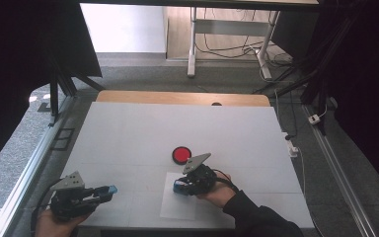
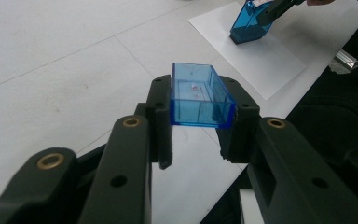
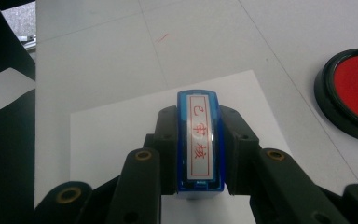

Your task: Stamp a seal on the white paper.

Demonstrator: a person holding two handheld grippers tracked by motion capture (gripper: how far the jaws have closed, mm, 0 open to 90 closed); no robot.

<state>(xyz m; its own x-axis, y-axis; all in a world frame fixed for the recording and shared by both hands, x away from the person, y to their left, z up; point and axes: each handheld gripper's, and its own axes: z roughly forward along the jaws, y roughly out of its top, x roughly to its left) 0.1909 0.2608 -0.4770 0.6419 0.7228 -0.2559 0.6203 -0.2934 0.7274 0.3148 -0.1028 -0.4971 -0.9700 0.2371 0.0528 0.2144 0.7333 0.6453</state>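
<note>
Left tongs grip blue cap, near-left of bench. Right tongs clamp blue stamp over white paper, red ink pad just beyond.

High view: overhead, facing forward-down. Gripper views: close, along black jaws — both share the white paper sheet.
</note>
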